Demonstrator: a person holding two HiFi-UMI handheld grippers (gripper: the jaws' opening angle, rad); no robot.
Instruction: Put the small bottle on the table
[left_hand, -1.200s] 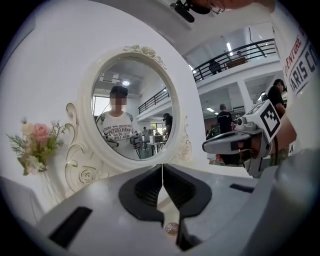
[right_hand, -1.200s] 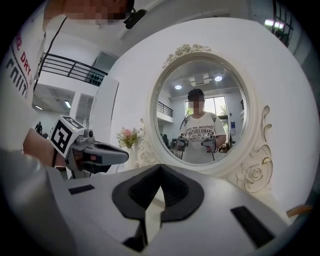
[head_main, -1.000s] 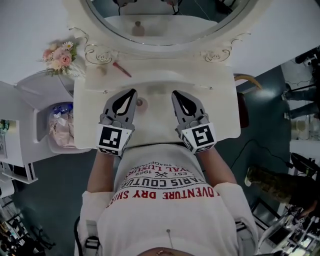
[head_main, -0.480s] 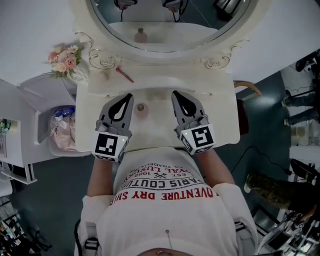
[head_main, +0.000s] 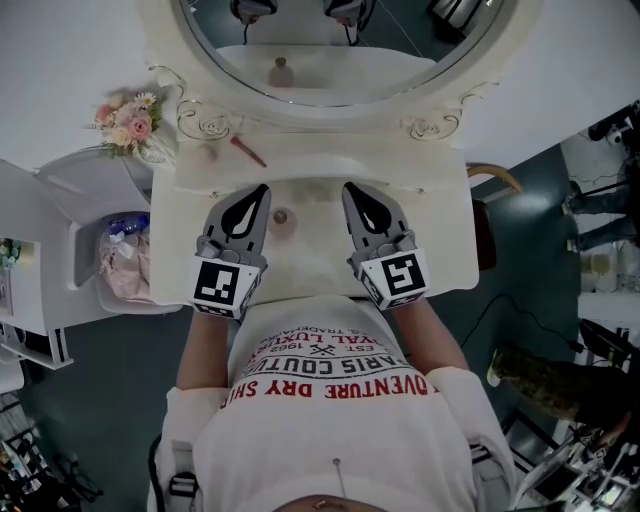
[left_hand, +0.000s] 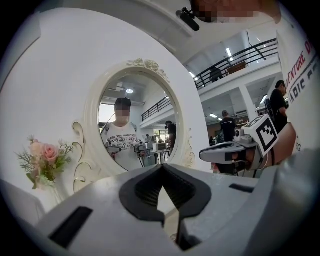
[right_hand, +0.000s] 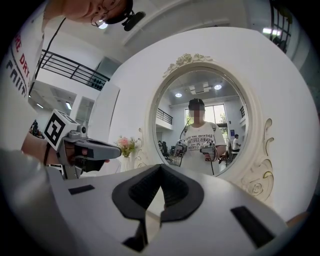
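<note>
A small pinkish bottle (head_main: 281, 215) stands upright on the white vanity table (head_main: 440, 250), in the gap between my two grippers. My left gripper (head_main: 263, 190) lies just left of the bottle, shut and empty, apart from it. My right gripper (head_main: 349, 188) lies to the bottle's right, also shut with nothing in it. The left gripper view shows the left gripper's closed jaws (left_hand: 161, 169) and the right gripper (left_hand: 235, 152) beyond them. The right gripper view shows the right gripper's closed jaws (right_hand: 161, 168) and the left gripper (right_hand: 85, 150). The bottle is hidden in both gripper views.
A round mirror (head_main: 340, 40) in an ornate white frame rises at the table's back. A thin red stick (head_main: 246, 142) lies at the back left. Pink flowers (head_main: 128, 118) stand off the left corner, above a white side shelf (head_main: 70, 180). A person's torso presses against the table's front edge.
My left gripper has drawn slightly back and away from the bottle, which now stands free. The right gripper has hardly moved. The head view has shifted a little.
</note>
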